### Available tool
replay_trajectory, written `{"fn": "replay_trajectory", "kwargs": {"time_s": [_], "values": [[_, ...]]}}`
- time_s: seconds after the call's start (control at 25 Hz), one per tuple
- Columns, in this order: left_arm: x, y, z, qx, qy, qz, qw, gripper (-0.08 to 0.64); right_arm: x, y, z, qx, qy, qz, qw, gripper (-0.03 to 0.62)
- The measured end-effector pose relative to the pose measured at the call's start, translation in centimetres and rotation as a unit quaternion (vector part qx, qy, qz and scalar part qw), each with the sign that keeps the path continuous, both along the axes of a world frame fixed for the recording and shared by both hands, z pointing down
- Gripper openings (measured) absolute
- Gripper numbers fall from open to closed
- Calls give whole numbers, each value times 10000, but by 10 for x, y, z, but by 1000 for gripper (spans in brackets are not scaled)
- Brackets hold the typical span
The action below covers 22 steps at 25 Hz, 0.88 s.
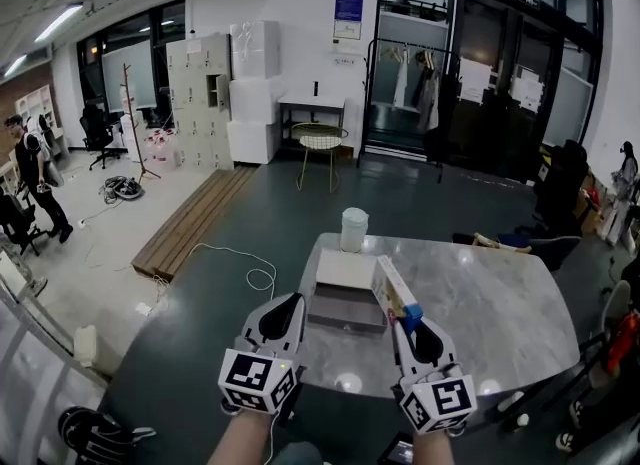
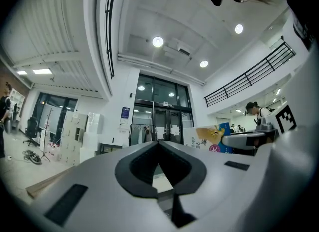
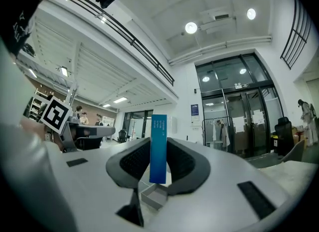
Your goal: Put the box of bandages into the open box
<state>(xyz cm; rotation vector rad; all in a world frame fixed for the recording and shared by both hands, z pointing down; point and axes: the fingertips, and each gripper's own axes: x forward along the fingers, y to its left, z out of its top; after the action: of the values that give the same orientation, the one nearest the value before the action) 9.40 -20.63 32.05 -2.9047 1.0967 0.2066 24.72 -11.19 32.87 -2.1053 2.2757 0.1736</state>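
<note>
The box of bandages [image 1: 392, 289], long and flat with a yellow face and blue end, is held upright on edge in my right gripper [image 1: 408, 321], just right of the open box [image 1: 346, 307] on the marble table [image 1: 490, 293]. In the right gripper view the box's blue edge [image 3: 158, 148] stands between the jaws of the right gripper [image 3: 158, 143], with the open box [image 3: 153, 197] low beyond them. My left gripper [image 1: 293, 301] hovers at the table's near edge, left of the open box, shut and holding nothing [image 2: 159, 143]. The left gripper view also shows the bandage box [image 2: 212, 137].
A white lidded cup [image 1: 353, 229] stands at the table's far edge behind the open box. A white cable [image 1: 255, 273] loops on the dark floor to the left, near a wooden platform [image 1: 195, 218]. A person's shoe [image 1: 95, 433] shows at the bottom left.
</note>
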Motion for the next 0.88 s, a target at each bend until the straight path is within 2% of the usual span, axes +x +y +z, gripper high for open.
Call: {"fn": "replay_trajectory", "kwargs": {"time_s": [0.36,0.68,0.88], "values": [[0,-67,25,-353,-24,-138,9993,12,7,-61,21,-292,-181,17,9994,106],[-6,-141,16,-389,193,-287,9986,12,14,-129,12,-301,-52,-12,9995,106],[-12,-173,23,-493,205,-337,9980,12,16,-162,15,-400,-148,73,9991,106]]}}
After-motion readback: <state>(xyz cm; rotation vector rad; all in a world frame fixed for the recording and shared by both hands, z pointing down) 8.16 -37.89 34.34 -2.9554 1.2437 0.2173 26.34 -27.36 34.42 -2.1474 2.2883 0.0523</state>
